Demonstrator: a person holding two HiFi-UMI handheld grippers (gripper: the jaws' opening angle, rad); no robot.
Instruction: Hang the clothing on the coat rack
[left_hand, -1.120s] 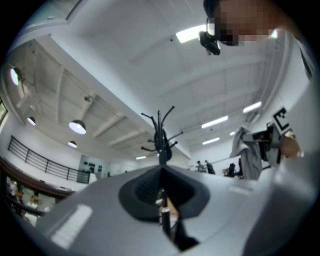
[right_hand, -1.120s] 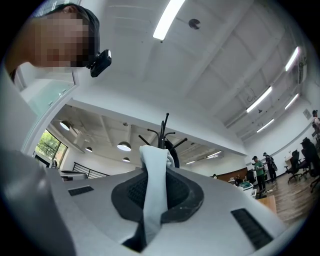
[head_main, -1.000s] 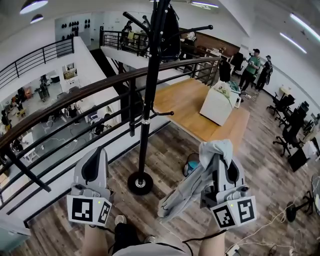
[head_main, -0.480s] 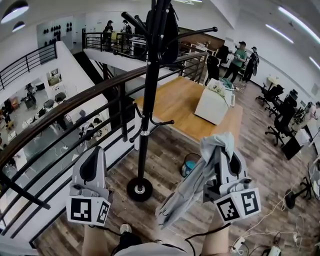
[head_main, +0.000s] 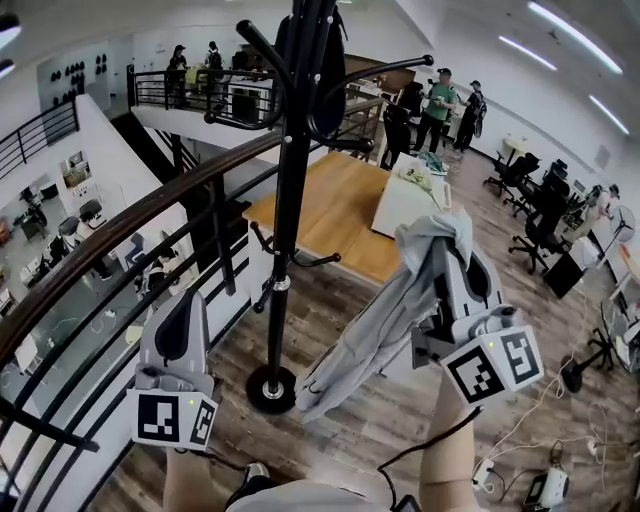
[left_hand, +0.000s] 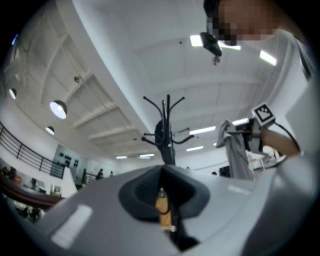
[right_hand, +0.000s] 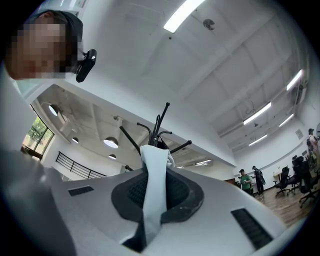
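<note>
Clothing (head_main: 385, 320) hangs from the right claw (head_main: 447, 250), which is pinched tight on it, near the coat rack (head_main: 288, 200). The left claw (head_main: 186, 322) is closed and holds nothing. This looks like the carrying step. Next, the clothing must go up and over a free hook.

All three views face the coat rack (head_main: 290, 200).

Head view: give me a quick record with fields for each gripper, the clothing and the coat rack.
left gripper: jaws together, nothing in them
right gripper: shut on the grey garment, held high
grey garment: hangs from the jaws, on no hook
coat rack: black, upright, ahead between the grippers
task status: clothing not yet hung
</note>
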